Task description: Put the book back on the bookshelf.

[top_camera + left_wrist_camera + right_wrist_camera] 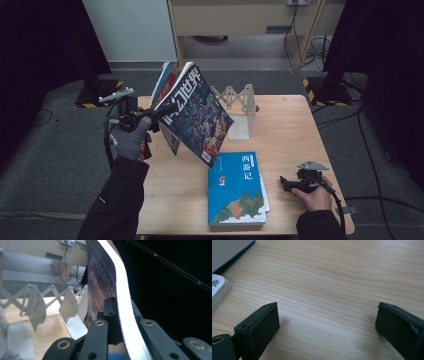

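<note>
My left gripper [156, 113] is shut on the lower left edge of a dark magazine [196, 116], holding it tilted in the air over the table's left half. In the left gripper view the jaws of this left gripper [119, 315] pinch the magazine [102, 282] by its white page edge. A second thin book [163, 82] shows just behind it; I cannot tell whether it is held too. My right gripper [283, 183] rests low at the front right, open. In the right gripper view that gripper [327, 320] has only bare wood between its pads.
A blue book [237, 190] lies flat on the wooden table [295, 130] near the front, left of the right gripper, its corner showing [227, 250]. A pale folding rack [238, 107] stands at the back centre, close behind the magazine, and appears as the rack [35, 302].
</note>
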Demonstrator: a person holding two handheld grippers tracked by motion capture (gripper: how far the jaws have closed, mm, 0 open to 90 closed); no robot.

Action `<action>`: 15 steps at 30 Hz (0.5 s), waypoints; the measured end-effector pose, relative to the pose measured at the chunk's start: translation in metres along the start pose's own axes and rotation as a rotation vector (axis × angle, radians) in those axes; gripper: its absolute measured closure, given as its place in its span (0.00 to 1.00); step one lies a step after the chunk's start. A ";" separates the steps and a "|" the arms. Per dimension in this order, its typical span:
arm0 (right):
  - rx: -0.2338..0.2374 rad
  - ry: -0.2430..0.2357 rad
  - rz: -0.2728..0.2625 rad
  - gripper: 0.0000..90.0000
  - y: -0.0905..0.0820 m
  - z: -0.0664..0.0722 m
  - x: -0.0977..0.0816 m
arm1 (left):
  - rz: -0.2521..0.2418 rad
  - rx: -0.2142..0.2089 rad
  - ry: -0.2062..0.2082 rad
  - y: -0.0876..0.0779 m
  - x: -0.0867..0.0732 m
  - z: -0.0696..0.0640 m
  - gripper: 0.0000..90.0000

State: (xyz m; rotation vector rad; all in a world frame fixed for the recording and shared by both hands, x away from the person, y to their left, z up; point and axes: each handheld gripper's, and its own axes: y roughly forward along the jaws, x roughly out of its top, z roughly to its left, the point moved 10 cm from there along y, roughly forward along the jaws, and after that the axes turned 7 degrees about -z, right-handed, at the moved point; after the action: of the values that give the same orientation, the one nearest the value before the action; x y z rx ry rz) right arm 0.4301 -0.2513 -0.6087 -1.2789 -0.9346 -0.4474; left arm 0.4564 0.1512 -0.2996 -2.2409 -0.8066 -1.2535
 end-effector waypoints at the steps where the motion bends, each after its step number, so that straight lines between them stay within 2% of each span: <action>1: 0.000 0.000 0.000 0.06 0.000 0.000 0.000 | -0.004 0.009 0.009 -0.002 0.005 0.000 0.91; 9: 0.000 -0.001 -0.001 0.06 0.000 0.000 0.000 | -0.041 0.067 0.035 -0.019 0.027 0.008 0.91; 12: 0.000 0.000 0.000 0.06 0.000 0.000 0.000 | -0.053 0.082 0.032 -0.025 0.033 0.011 0.91; 15: 0.000 -0.001 -0.001 0.06 0.000 0.000 0.000 | -0.050 0.117 0.052 -0.031 0.036 0.016 0.91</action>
State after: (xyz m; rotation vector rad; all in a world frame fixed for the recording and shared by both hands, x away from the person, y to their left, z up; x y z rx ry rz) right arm 0.4302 -0.2513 -0.6087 -1.2790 -0.9358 -0.4477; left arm 0.4599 0.1938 -0.2728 -2.0999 -0.8979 -1.2487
